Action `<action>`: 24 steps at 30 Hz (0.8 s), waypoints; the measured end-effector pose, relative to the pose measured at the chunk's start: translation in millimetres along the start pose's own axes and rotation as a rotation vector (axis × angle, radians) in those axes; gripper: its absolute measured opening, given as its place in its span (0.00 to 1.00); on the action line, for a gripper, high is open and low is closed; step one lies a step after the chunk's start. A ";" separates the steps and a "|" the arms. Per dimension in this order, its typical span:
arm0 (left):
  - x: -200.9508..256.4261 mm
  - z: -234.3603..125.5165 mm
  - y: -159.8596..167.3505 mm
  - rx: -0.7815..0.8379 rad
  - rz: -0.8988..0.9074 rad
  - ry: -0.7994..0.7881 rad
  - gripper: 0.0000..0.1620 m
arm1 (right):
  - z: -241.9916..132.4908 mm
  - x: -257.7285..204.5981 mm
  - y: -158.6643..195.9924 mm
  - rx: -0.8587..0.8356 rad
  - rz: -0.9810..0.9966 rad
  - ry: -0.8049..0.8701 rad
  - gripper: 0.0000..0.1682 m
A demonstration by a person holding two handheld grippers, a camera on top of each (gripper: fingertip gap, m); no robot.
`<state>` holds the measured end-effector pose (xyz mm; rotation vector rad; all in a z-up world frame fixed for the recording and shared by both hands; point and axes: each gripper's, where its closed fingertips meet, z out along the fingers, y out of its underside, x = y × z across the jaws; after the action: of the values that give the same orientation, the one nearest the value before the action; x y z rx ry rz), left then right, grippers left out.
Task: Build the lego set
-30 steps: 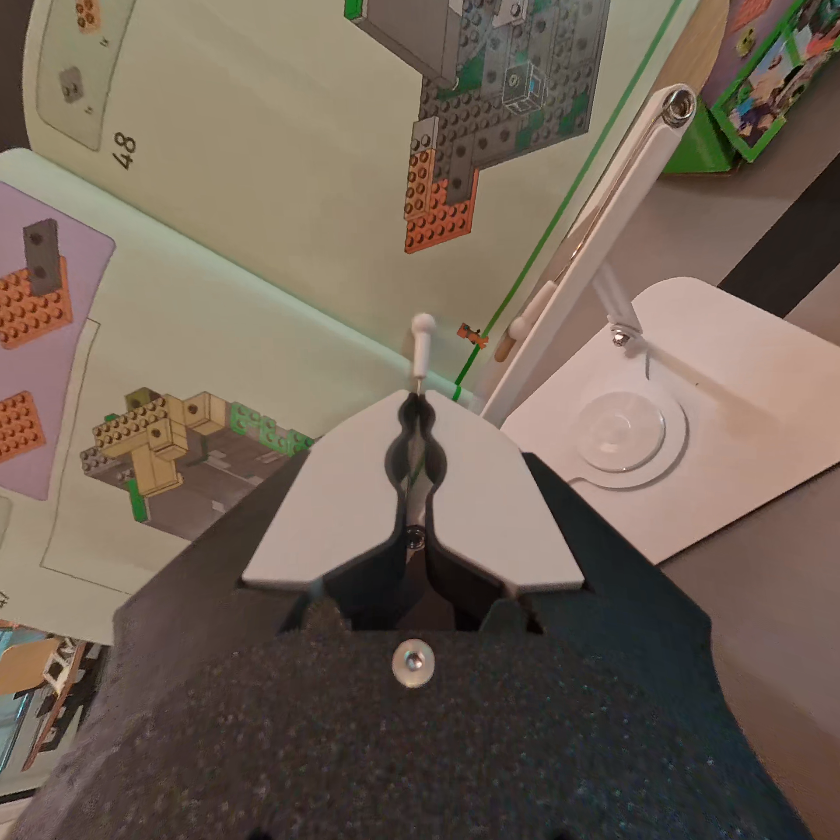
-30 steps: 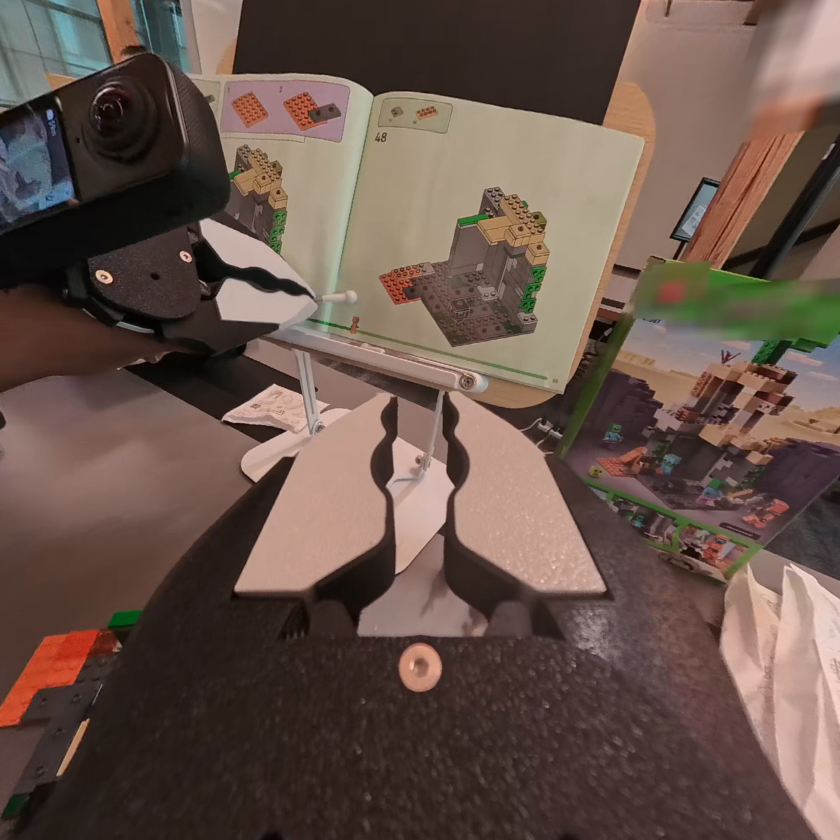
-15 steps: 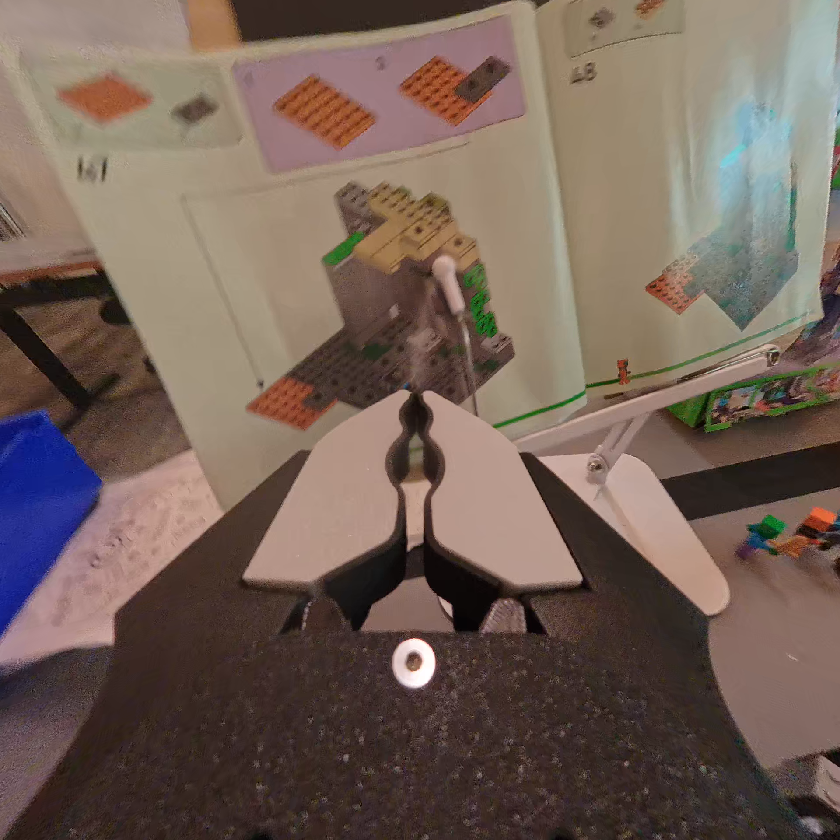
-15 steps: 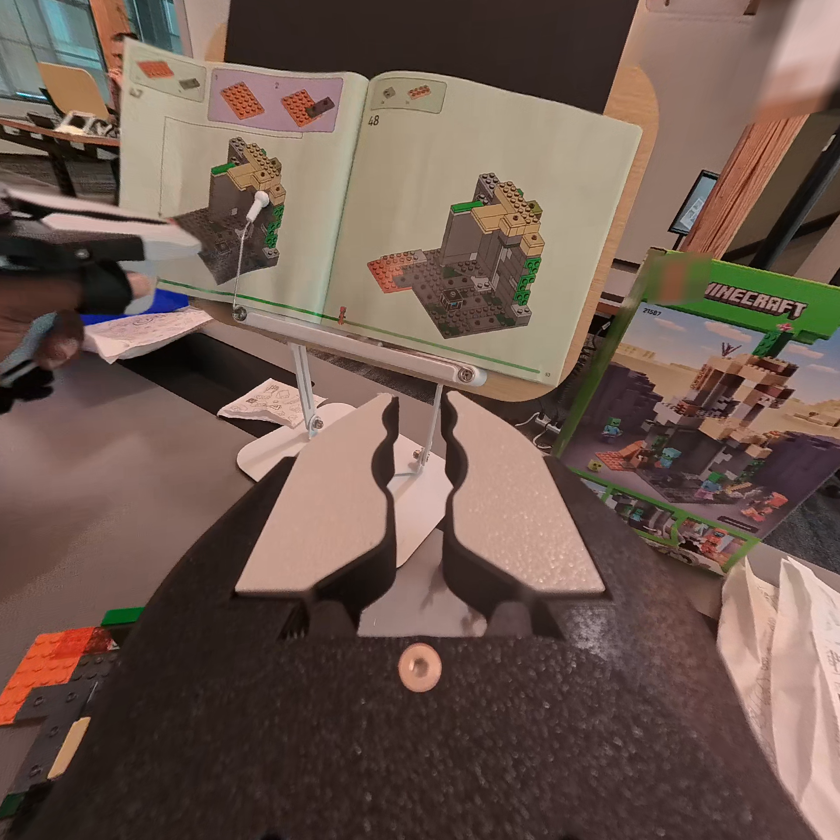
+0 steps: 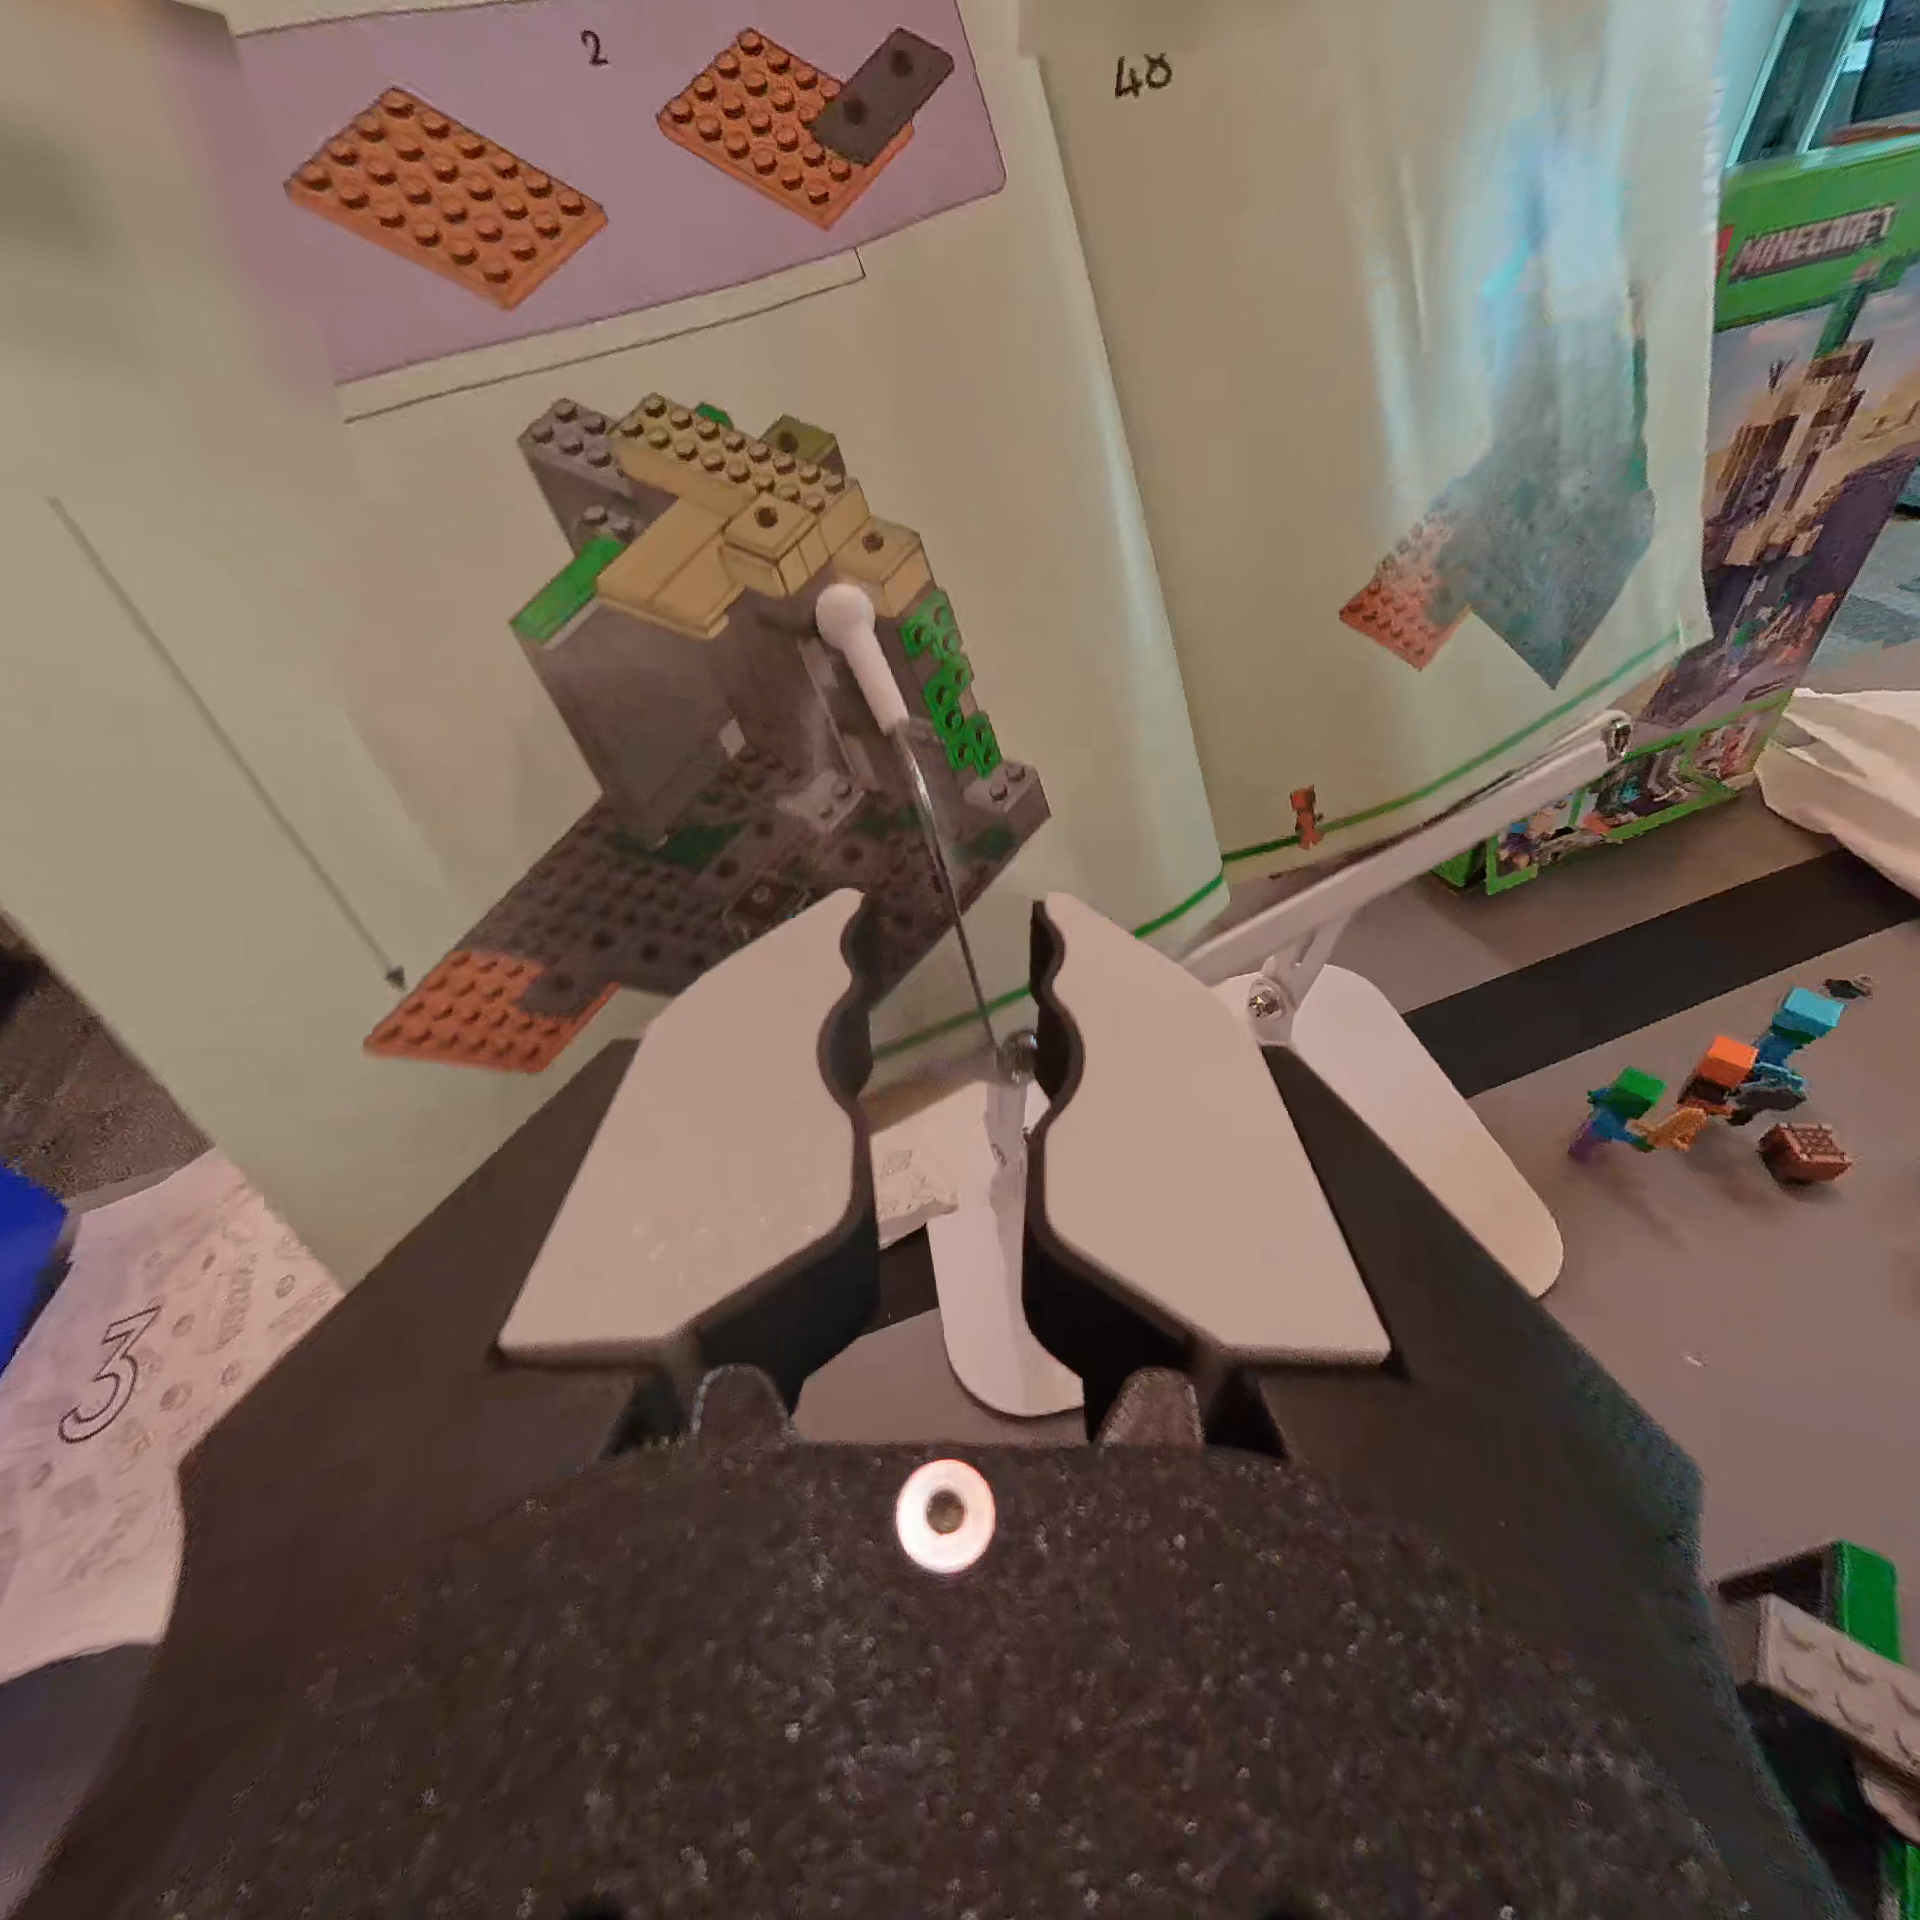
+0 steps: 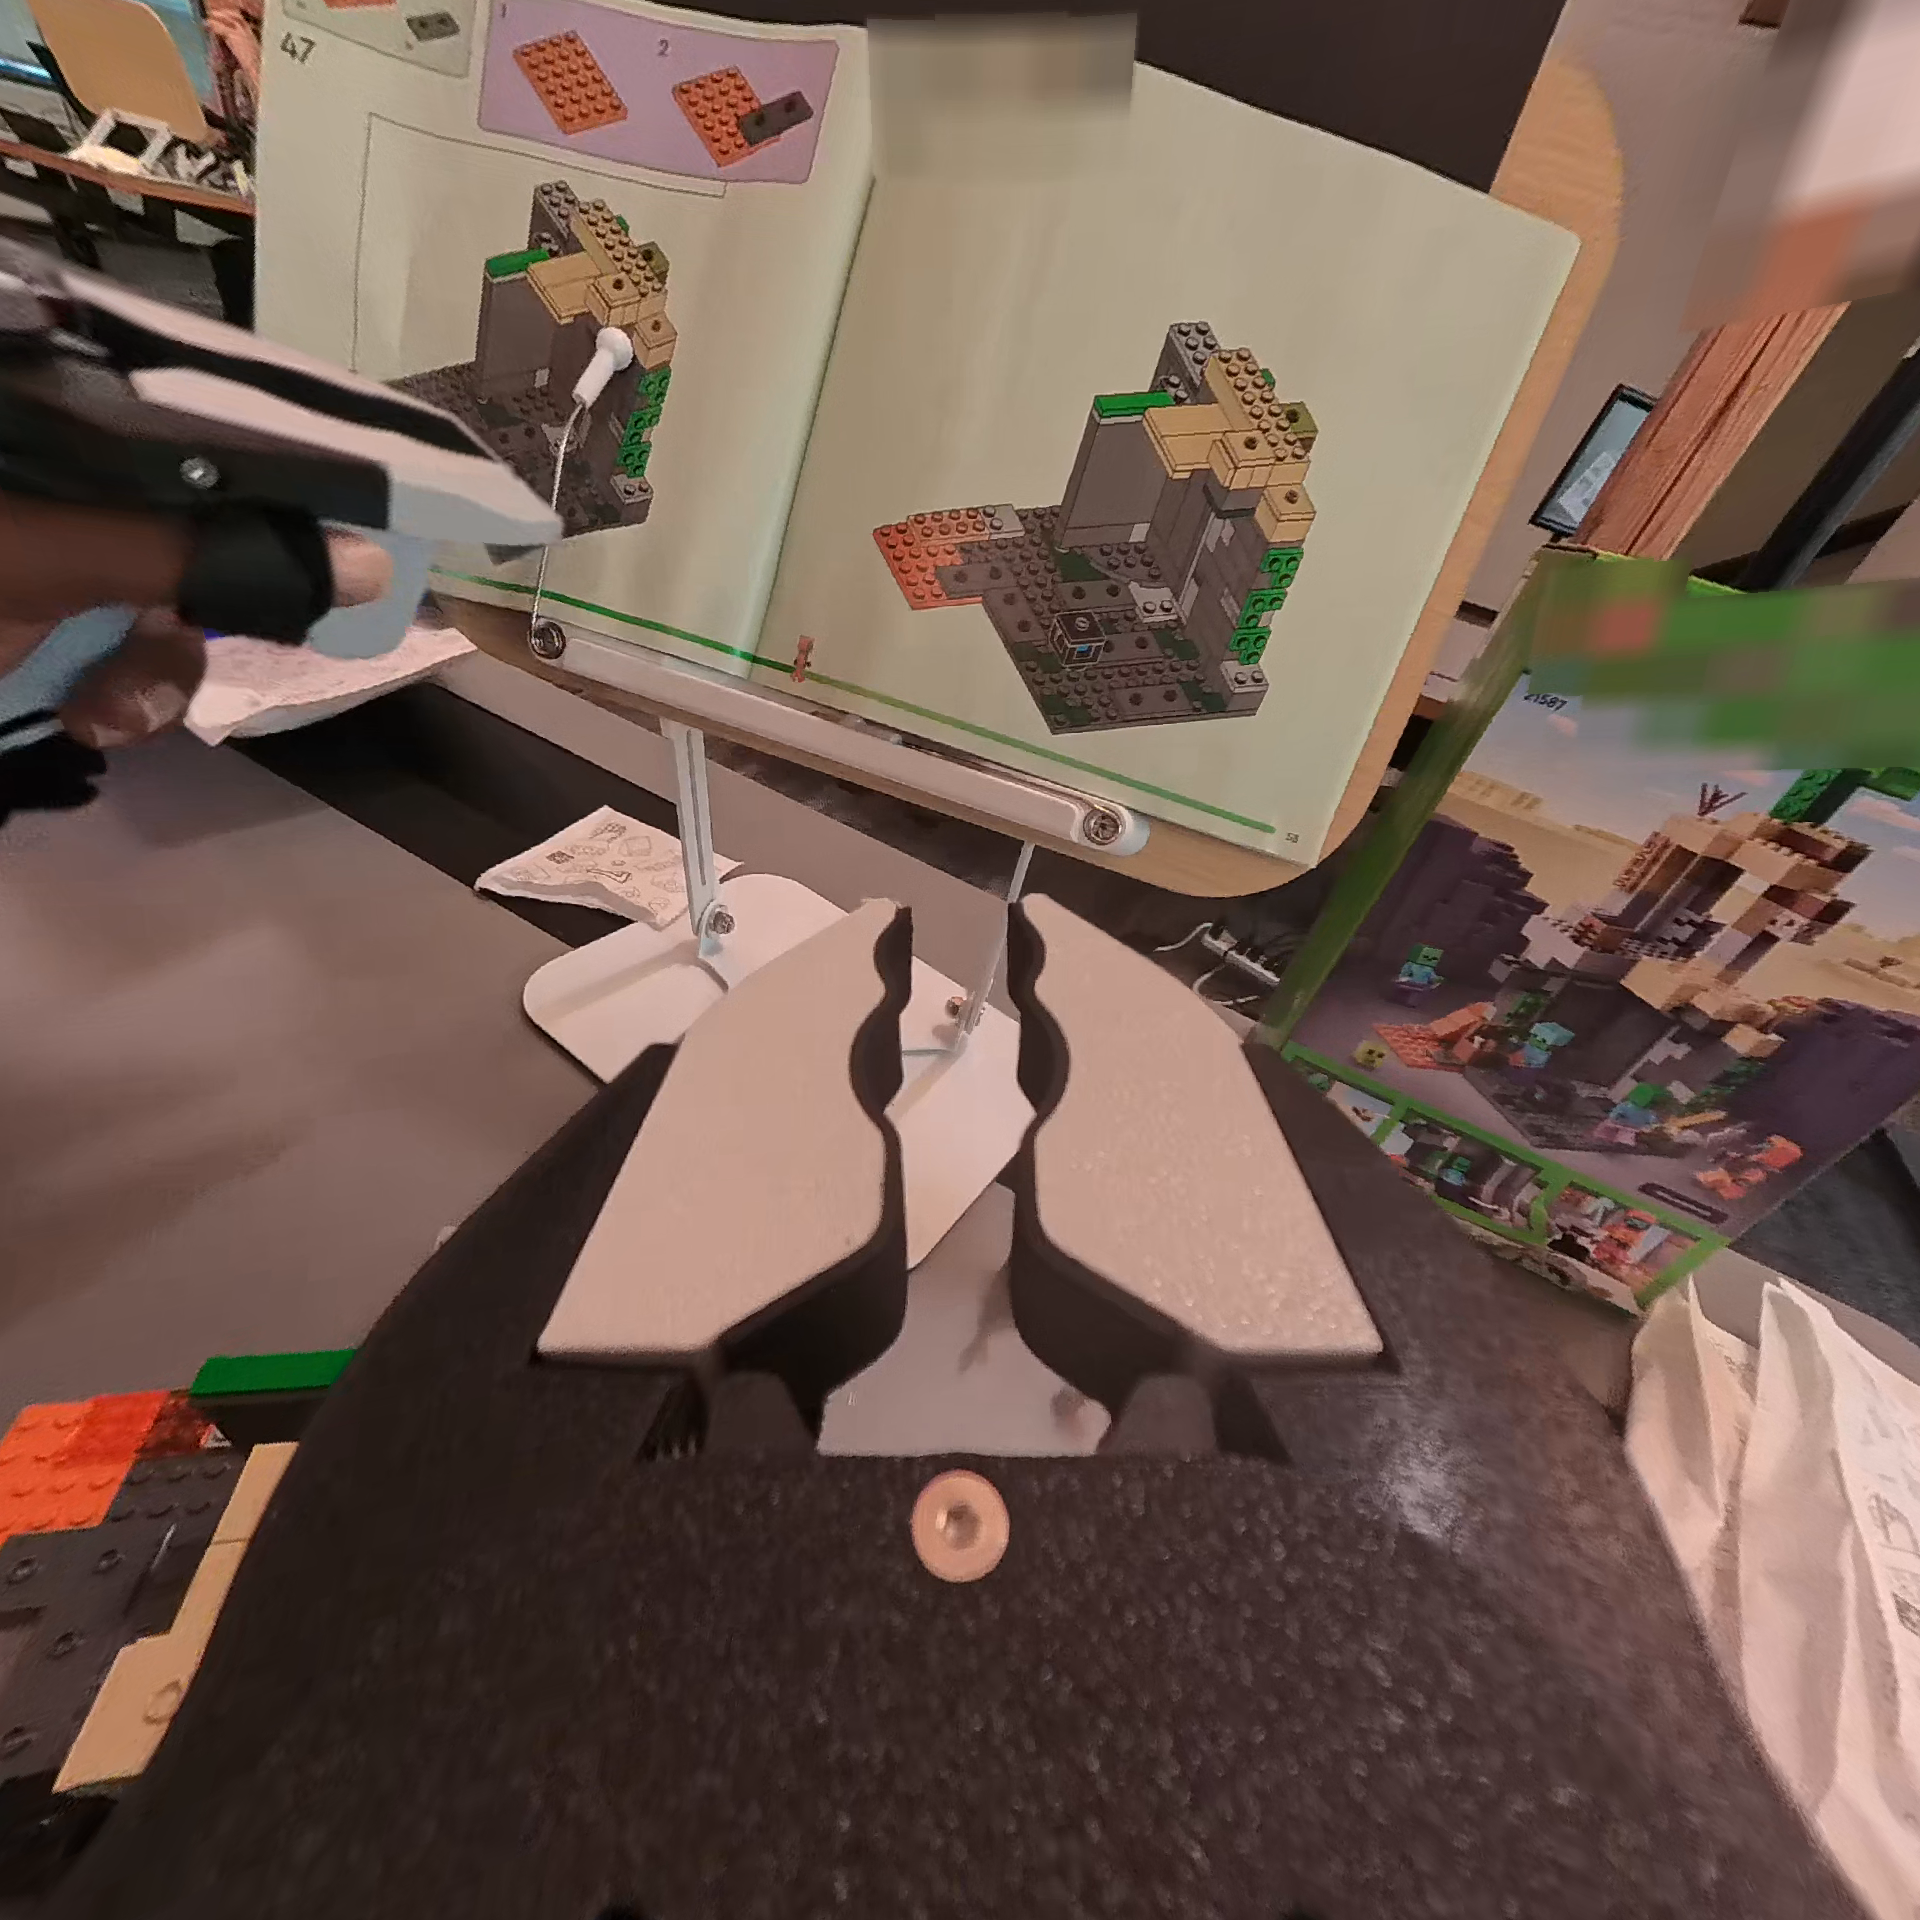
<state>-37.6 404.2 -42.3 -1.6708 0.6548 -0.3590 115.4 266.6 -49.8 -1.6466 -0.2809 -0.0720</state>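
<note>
Since a moment ago the left gripper has let go of the white-tipped wire page clip, jaws parted, clip lying on the pale-green instruction booklet. Right gripper hangs empty, parted. Orange-and-dark-grey plastic brick baseplate assembly sits low left on the table: seemingly light, rigid, best gripped by its edges.

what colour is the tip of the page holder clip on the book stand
White. The page holder clip has a rounded white tip on a thin metal wire, clearest in the left wrist view.

The right tool's black body is hiding most of the partly built model, and glare is washing out the booklet's right page.
</note>
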 end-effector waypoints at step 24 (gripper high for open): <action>-25.0 -9.1 35.1 0.134 -0.661 0.008 0.03 | 1.7 8.1 8.6 -0.014 0.023 0.006 0.10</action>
<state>-70.3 408.6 -71.5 -1.7221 0.0591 -0.8578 124.9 268.8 -56.5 -1.6634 -0.2570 -0.0621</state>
